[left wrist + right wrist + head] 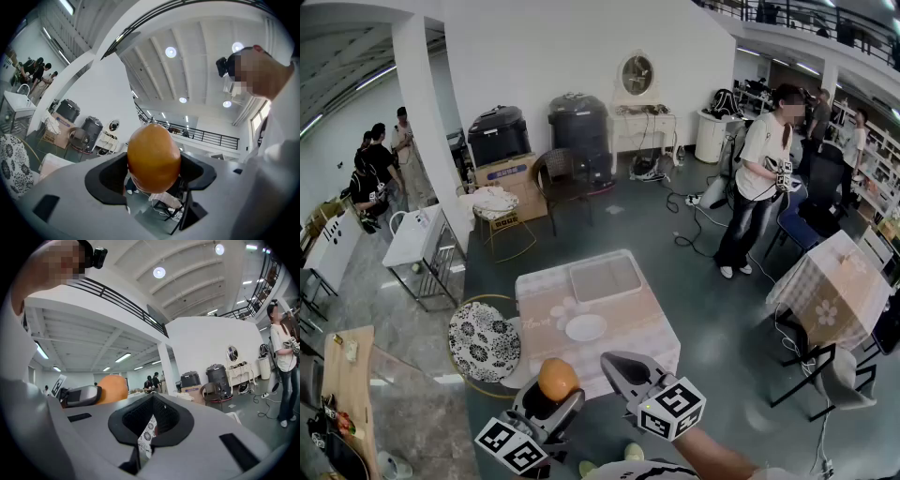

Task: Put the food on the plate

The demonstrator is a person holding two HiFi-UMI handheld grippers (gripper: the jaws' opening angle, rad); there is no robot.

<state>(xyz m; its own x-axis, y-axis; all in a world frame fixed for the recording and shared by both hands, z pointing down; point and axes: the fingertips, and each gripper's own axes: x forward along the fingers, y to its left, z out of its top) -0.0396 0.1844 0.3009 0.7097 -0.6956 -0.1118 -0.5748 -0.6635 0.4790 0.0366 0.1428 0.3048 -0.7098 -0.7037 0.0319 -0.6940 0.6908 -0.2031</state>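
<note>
An orange, egg-shaped piece of food [558,379] sits between the jaws of my left gripper [551,396], held up in the air at the bottom of the head view, short of the table. The left gripper view shows the food [153,157] filling the gap of the gripper [154,174], both pads against it. My right gripper [617,364] hovers beside it on the right with its jaws together and nothing in them [151,420]; the food [112,388] shows to its left. A white plate [586,327] lies on the pale-clothed table [544,309] ahead.
A translucent tray [606,278] lies on the table beyond the plate. A black-and-white patterned chair [483,341] stands at the table's left. A person [759,178] stands further off at the right, near another clothed table [834,286]. Cables trail over the floor.
</note>
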